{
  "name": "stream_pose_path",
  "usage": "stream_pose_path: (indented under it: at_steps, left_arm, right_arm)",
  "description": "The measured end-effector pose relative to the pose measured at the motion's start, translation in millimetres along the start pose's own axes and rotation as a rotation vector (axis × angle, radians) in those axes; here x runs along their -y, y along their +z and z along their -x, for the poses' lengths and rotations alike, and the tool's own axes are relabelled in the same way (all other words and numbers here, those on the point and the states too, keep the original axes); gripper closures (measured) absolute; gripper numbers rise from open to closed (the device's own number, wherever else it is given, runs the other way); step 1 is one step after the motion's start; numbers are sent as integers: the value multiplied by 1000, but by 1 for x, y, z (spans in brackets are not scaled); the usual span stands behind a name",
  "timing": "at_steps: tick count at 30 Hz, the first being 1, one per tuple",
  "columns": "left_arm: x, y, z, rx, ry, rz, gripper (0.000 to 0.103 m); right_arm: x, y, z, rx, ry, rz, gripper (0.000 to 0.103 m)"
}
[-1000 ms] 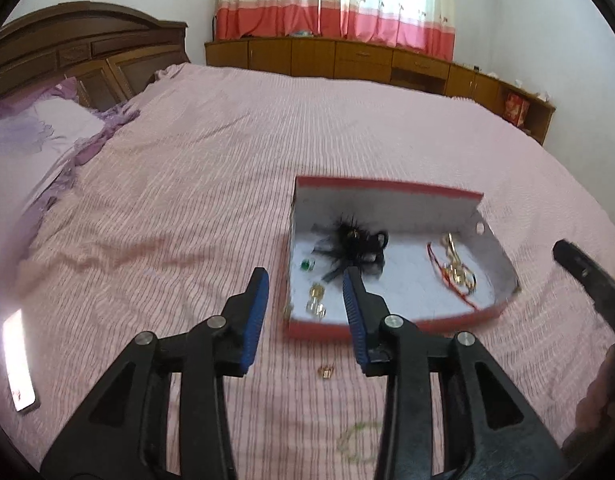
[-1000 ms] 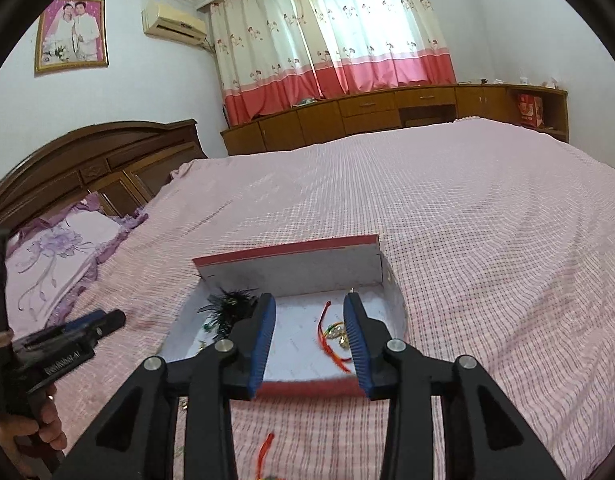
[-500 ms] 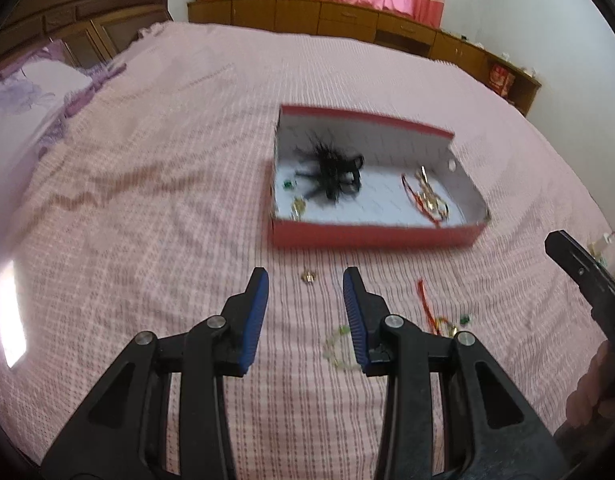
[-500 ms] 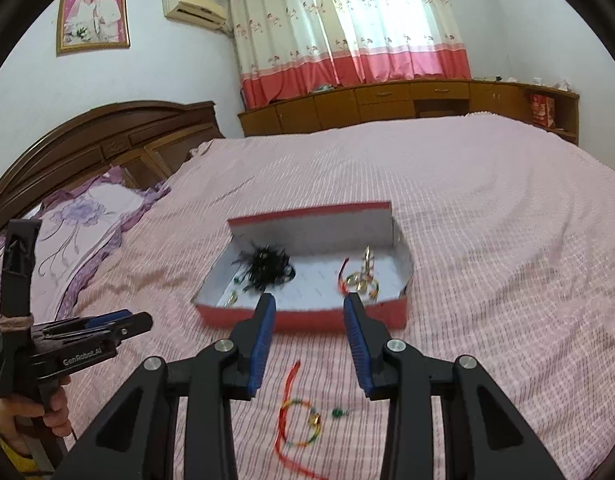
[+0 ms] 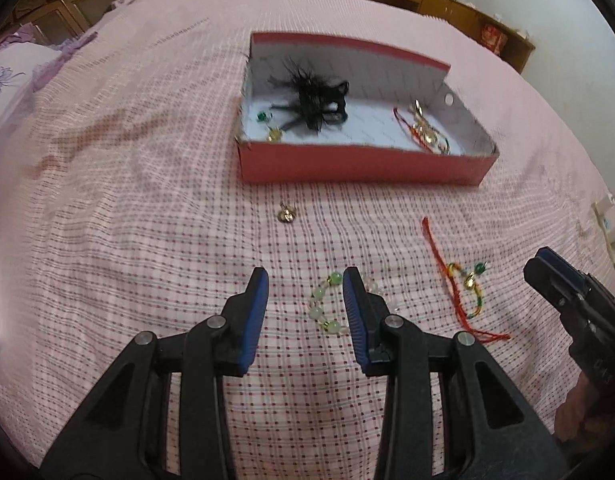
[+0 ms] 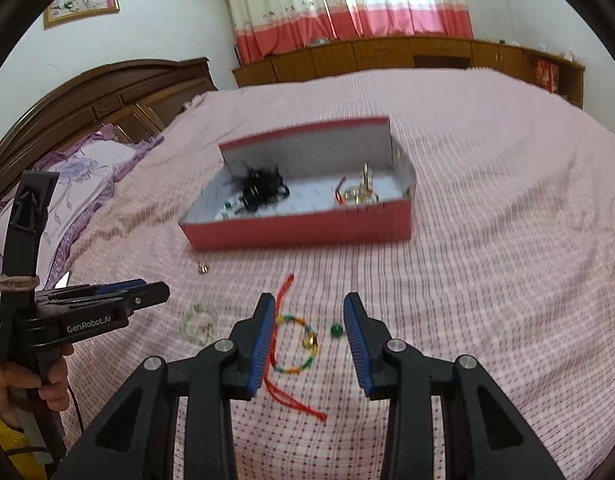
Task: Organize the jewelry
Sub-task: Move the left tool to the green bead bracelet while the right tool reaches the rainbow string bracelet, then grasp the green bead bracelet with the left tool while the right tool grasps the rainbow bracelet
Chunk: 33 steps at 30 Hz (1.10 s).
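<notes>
1. A pink checked bedspread (image 5: 119, 240) is shown from two cameras mounted on hand-held grippers. A shallow red box (image 5: 359, 166), open at the top, rests on it.
2. Part of the task appears done: inside the box are seen a black feathery hair piece (image 5: 317, 98), a red cord with gold charms (image 5: 421, 130) at the far right end, and a small green and gold piece (image 5: 267, 124) at the left end.
3. Four pieces are left outside the box, in front of its near wall: a small gold earring (image 5: 286, 214), a pale green bead bracelet (image 5: 325, 304), a red cord bracelet with coloured beads (image 6: 297, 344), and a loose green bead (image 6: 336, 331).
4. The left gripper (image 5: 305, 280) is held apart, with nothing between its blue pads. The bead bracelet lies on the bedspread in the gap ahead of its fingers, closer to the right-hand finger, which hides part of it.
5. The right gripper (image 6: 309, 304) is likewise held apart and empty. The red cord bracelet lies framed between its fingers, nearer the left-hand one; the green bead lies just beside the right-hand one.
6. Whether either gripper touches the bedspread cannot be told. Each appears lined up for a pick.
</notes>
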<state>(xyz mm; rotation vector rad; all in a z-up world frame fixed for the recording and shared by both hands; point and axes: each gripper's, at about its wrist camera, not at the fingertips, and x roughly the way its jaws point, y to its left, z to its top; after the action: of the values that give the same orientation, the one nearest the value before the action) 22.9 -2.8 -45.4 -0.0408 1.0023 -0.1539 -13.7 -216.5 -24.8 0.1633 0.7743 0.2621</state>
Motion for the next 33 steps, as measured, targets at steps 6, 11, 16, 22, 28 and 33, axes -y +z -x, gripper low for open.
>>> stream_pose_path:
  at_steps: [6, 11, 16, 22, 28, 33]
  left_arm:
    - [2, -6, -18, -44, 3, -14, 73]
    - [4, -10, -30, -66, -1, -32, 73]
    - [6, -14, -36, -52, 1, -58, 74]
    - [6, -13, -45, -39, -13, -66, 82]
    - [11, -12, -51, -31, -32, -79, 94]
    - [15, -10, -53, -29, -46, -73, 103]
  right_arm:
    - [-1, -12, -15, -58, 6, 3, 65]
    - [0, -18, -25, -92, 7, -5, 65]
    - [3, -22, -34, -121, 14, -18, 65]
    - [4, -24, -47, -149, 17, -27, 68]
    - [-1, -23, -60, -161, 9, -6, 78]
    - [0, -22, -64, -155, 12, -11, 93]
